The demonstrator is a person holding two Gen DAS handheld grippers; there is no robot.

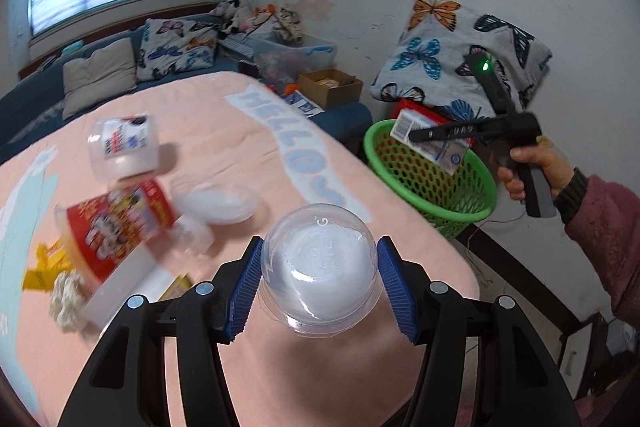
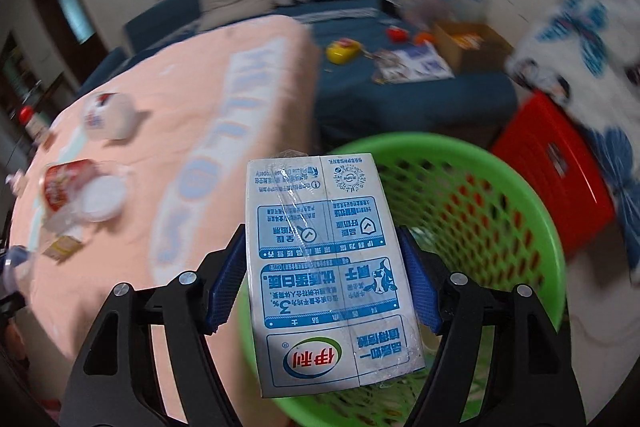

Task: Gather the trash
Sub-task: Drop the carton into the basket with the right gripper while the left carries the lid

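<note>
Right gripper [image 2: 324, 279] clamps carton [image 2: 328, 267] over basket [image 2: 552, 247], undropped; left gripper [image 1: 318, 287] clamps cup [image 1: 320, 267] above table [image 1: 248, 163]. Tub [image 1: 116, 227], jar [image 1: 120, 147], apparently a lid [image 1: 220, 203] remain near its left edge

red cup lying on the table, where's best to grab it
Probably across the red cup's round body near the middle, coming down from above with the fingers straddling its width. It lies on its side on the pink table, so the rim is hard to reach, and other trash crowds both ends.
</note>
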